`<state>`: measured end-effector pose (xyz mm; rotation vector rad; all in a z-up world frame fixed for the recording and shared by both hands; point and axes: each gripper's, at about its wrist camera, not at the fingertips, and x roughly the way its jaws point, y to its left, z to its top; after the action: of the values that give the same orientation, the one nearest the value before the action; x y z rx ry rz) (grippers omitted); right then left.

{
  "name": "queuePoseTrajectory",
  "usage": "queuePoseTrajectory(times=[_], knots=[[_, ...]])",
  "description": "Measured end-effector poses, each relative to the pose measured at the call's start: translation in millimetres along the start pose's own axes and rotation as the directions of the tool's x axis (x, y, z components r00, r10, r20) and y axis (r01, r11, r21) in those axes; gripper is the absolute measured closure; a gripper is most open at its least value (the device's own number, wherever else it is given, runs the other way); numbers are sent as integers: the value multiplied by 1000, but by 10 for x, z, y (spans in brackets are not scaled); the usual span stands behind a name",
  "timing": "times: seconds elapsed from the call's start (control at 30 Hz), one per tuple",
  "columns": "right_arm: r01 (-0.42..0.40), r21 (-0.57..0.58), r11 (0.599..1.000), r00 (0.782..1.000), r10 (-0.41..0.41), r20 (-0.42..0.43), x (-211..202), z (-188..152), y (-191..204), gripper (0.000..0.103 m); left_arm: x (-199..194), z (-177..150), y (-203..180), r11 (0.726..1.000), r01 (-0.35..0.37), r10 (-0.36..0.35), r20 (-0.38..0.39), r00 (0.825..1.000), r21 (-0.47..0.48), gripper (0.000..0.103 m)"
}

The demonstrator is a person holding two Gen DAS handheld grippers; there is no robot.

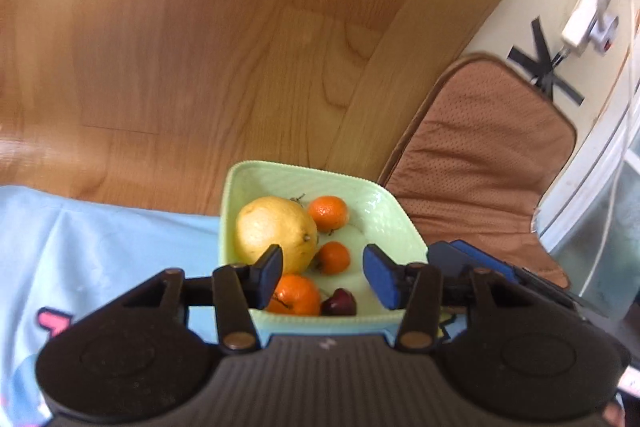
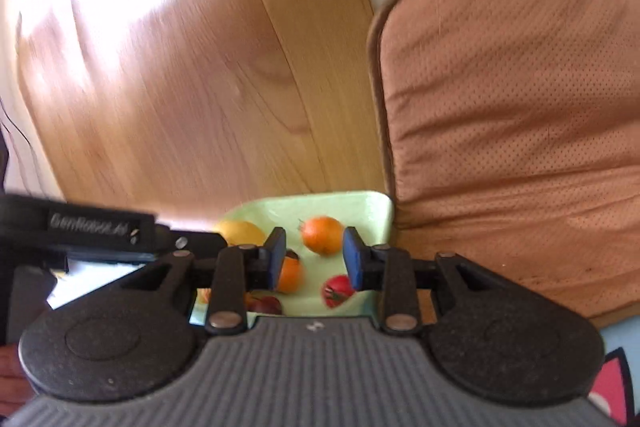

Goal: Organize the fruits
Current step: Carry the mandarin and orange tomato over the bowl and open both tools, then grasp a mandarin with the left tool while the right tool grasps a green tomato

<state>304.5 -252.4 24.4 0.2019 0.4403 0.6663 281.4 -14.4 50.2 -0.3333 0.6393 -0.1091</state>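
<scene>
The left gripper (image 1: 323,277) has its fingers spread with nothing between the pads; they hang above the near part of the green dish (image 1: 390,211) and touch no fruit. The right gripper (image 2: 315,259) also stands parted and empty, over the same dish from the other side. No earlier picture being given, only this can be said of the jaws: apart, pinching nothing.

Just past the fingers lies the fruit, all inside the dish. In the left wrist view there is a large lemon (image 1: 276,233) at the left, three small oranges (image 1: 328,213) down the middle, and a dark cherry (image 1: 339,303) at the near rim. The right wrist view adds a small red fruit (image 2: 338,290), perhaps a tomato or strawberry; the picture is too blurred to tell which.

As a judgement, the gathering looks far along or done: every fruit in view sits in the dish, and none shows on the blue cloth (image 1: 100,247) under it. Fruit may lie beyond these views. What may be left is sorting within the dish, or nothing.

Around it are the wooden table (image 1: 200,47), a brown cushion (image 2: 520,127) touching the dish's far corner, and black tape marks on the pale floor (image 1: 536,63). The two grippers crowd the same small dish, so each stands in the other's way.
</scene>
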Motion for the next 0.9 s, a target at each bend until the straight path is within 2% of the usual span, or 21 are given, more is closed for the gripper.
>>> queuePoseTrajectory(times=[0.13,0.23,0.3,0.4,0.43,0.5,0.63,0.73,0.77,0.8,0.9], knots=[[-133,-25,991,988,131,-86,-127,-58,238,69,-398,-140,234,999,2,-2,12,1000,-35,57],[-173,-82,982,973,157,-170,-124,-242,487,69,-512,-281,366,998,16,-17,-17,1000,-65,57],[-154,-159,975,972,121,-199,-93,-338,620,69,-532,-353,390,997,28,-31,-38,999,-78,57],[-72,-237,969,973,16,-231,-1,-429,674,69,-514,-436,351,997,39,-43,-59,997,-72,57],[-70,-222,972,970,15,-242,16,-449,636,69,-498,-469,317,998,36,-39,-65,997,-52,55],[-69,-182,981,965,19,-262,51,-485,553,69,-467,-544,219,1000,-3,3,-68,998,10,45],[-68,-97,993,959,38,-280,64,-461,412,69,-370,-694,13,987,-49,60,-70,996,155,45],[-67,-72,995,959,45,-281,102,-465,333,69,-267,-738,-8,980,-68,84,-79,993,189,52],[-73,-76,994,960,50,-276,121,-462,335,69,-251,-743,8,979,-76,92,-77,993,187,62],[-82,-84,993,962,56,-268,105,-460,349,69,-250,-741,42,980,-73,88,-75,993,184,66],[-111,-102,989,965,83,-248,53,-448,399,69,-346,-705,173,992,-43,49,-57,997,115,67]])
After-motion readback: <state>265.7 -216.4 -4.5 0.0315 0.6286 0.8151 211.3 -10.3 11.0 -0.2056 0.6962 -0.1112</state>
